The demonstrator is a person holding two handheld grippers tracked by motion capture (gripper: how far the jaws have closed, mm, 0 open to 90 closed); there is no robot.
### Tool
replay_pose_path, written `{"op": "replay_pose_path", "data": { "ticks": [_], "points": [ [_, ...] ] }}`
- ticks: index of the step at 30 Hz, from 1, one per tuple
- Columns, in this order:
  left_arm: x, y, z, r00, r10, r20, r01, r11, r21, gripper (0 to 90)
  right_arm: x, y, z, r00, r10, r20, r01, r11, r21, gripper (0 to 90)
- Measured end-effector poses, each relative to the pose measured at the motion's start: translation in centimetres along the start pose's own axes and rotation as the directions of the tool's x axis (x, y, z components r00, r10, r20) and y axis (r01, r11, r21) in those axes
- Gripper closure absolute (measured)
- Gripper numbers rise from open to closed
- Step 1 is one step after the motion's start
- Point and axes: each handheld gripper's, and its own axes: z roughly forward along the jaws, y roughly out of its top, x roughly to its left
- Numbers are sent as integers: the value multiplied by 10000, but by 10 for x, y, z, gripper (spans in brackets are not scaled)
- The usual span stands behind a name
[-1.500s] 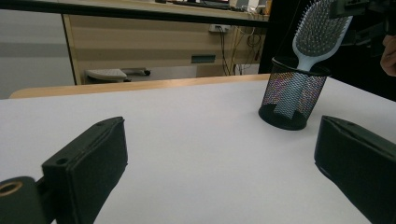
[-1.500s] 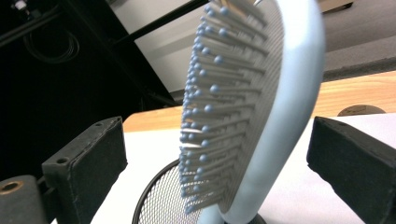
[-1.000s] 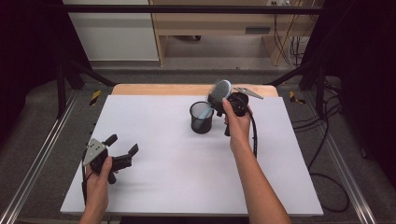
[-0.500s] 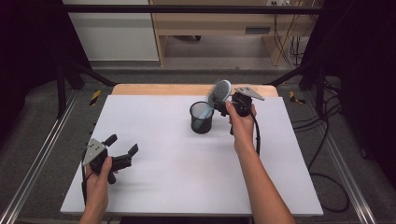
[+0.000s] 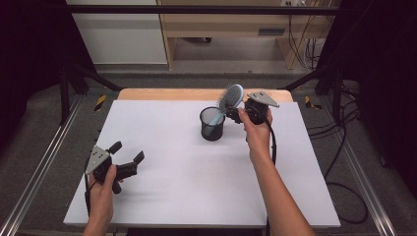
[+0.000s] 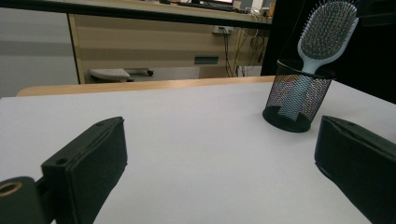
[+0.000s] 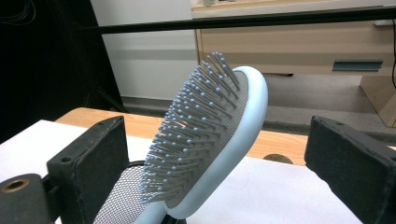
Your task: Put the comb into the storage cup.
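Moved: hairbrush [image 5: 231, 97], now handle-down in mesh cup [image 5: 212, 124] at counter's [image 5: 196, 196] 1 o'clock, right gripper [image 7: 215, 154] jaws apart astride its head, touching nothing; left gripper [image 5: 127, 158] apart, idle at 8 o'clock; advice: withdraw straight back, avoiding bristles lest the cup tip.

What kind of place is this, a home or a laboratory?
Probably a laboratory or recording workspace: a white table inside a black metal frame, loose cables on the floor, and a wooden desk behind.
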Motion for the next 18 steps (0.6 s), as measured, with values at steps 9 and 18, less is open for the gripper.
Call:
{"op": "replay_pose_path", "data": {
  "ticks": [9, 18],
  "points": [
    [6, 3, -7, 9997, -165, -186, 161, 9997, -194, 25, -4, 11, -18, 9986, -327, -420, 316, 9991, -273, 50],
    [13, 11, -20, 9994, -58, -342, 35, 9977, -684, 19, -19, 15, -51, 9948, -603, -818, 548, 9962, -679, 45]
  ]
}}
